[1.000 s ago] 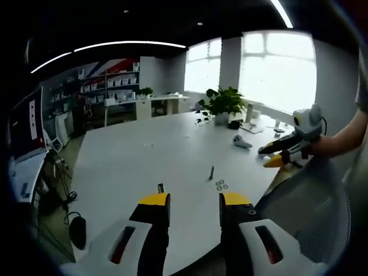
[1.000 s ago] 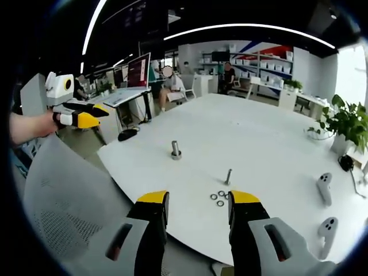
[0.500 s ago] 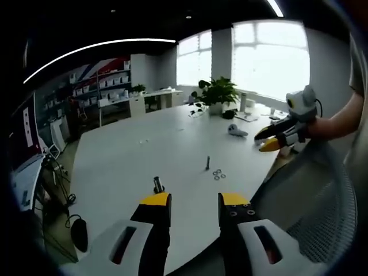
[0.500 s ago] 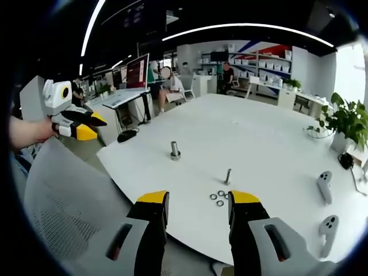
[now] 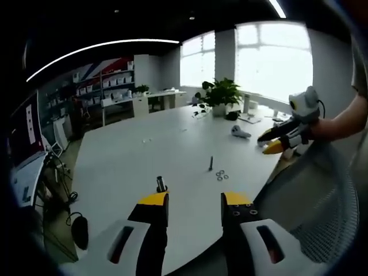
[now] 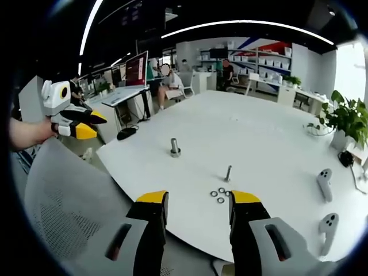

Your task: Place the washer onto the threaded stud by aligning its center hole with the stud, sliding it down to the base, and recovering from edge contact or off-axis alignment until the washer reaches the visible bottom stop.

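On the white table (image 6: 259, 132) stand two upright threaded studs: a slim one (image 6: 228, 172) (image 5: 211, 163) and a thicker one with a wide base (image 6: 174, 147) (image 5: 161, 184). Several small washers (image 6: 219, 193) (image 5: 221, 174) lie flat beside the slim stud. My right gripper (image 6: 192, 202) hovers open short of the table's near edge, with the washers just beyond its yellow tips. My left gripper (image 5: 188, 202) is open as well, near the thick stud, and appears held in a hand at the left of the right gripper view (image 6: 80, 123). The right gripper shows at the right of the left gripper view (image 5: 275, 141).
A mesh chair back (image 6: 63, 201) fills the space below the near table edge. Two white controllers (image 6: 324, 183) lie on the table's right side, with a potted plant (image 6: 345, 123) beyond. Desks, shelves and seated people (image 6: 167, 80) are at the back.
Both views shifted slightly with the hands. The studs and washers have not moved, and both grippers stay open.
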`<move>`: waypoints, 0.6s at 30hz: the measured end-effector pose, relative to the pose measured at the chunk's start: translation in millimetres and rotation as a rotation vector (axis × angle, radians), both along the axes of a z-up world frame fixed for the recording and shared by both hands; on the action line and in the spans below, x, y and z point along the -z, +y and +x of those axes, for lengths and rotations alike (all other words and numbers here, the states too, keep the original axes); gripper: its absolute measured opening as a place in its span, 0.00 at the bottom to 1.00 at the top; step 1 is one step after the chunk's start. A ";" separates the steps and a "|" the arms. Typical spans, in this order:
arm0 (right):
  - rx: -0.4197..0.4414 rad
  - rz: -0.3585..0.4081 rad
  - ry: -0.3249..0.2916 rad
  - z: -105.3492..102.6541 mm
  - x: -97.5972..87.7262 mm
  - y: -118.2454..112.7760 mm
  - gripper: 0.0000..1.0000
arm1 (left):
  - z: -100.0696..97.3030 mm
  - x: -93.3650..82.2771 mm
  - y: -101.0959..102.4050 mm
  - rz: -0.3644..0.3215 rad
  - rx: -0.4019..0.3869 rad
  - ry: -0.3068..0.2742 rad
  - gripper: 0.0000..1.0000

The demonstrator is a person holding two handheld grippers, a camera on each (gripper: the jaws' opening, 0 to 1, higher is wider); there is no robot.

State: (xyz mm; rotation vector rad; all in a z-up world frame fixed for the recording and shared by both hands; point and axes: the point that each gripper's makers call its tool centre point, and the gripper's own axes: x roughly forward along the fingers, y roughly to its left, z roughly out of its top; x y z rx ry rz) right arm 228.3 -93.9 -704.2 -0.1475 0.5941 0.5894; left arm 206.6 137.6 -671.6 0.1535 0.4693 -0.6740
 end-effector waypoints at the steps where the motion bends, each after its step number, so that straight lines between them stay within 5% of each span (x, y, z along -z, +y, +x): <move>1: 0.003 -0.004 0.003 0.4 0.6 -1.1 0.45 | -0.3 0.8 0.0 -0.001 0.002 0.007 0.34; 11: 0.049 -0.001 0.072 5.2 3.6 -14.4 0.44 | -4.3 3.8 -6.3 -0.008 0.043 0.025 0.33; 18: 0.054 -0.037 0.095 27.8 11.2 -15.7 0.44 | -7.2 6.6 -9.5 0.019 0.067 0.024 0.33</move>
